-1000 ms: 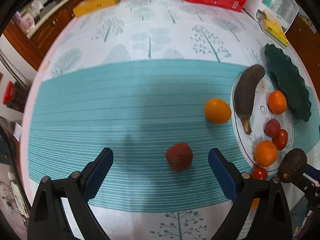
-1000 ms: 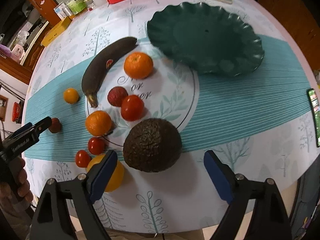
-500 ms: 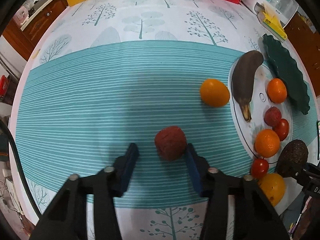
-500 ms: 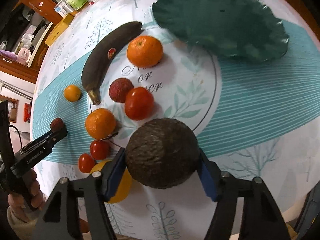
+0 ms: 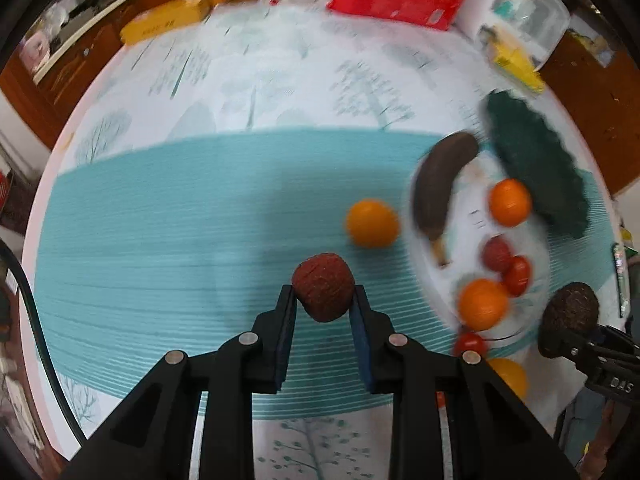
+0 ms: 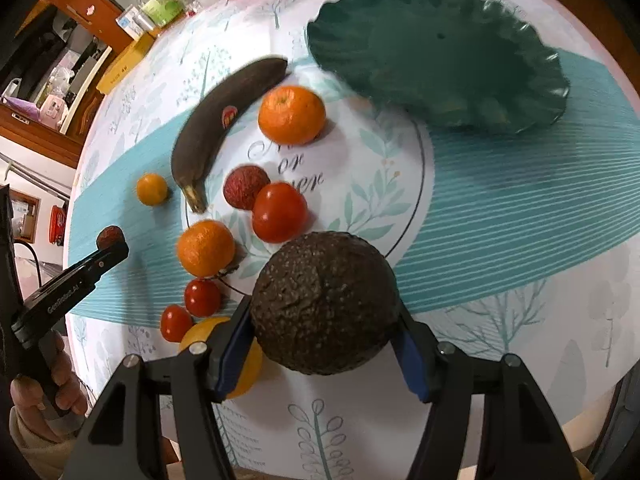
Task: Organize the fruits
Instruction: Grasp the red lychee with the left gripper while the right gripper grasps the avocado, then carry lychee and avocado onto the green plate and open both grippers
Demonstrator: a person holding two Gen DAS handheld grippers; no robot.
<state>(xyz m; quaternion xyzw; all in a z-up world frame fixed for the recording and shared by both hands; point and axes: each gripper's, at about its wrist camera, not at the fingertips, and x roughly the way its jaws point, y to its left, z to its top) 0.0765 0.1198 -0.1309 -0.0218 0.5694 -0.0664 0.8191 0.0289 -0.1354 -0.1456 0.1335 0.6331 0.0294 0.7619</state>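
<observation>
Two tools are seen above a round surface that is covered with a cloth of teal stripes and printed trees. A dark green scalloped dish is placed at the far side, and its edge lies over the rim of a white printed plate. A blackened banana is laid along the far left edge of that plate. The right tool is clenched on a dark, rough avocado, which is held between the blue pads just above the near rim of the plate. On the plate two mandarins are seen, with a red tomato touching a lychee between them. Two cherry tomatoes and a yellow-orange fruit, partly hidden by the right tool, are lying just outside the near left rim. A small orange fruit rests alone on the teal cloth, beside the banana. The left tool has just been closing and is now clenched on a second, dark red lychee, which is gripped at the very tips of the pads over the teal stripes. A person's hand is seen on the handle of that tool.
</observation>
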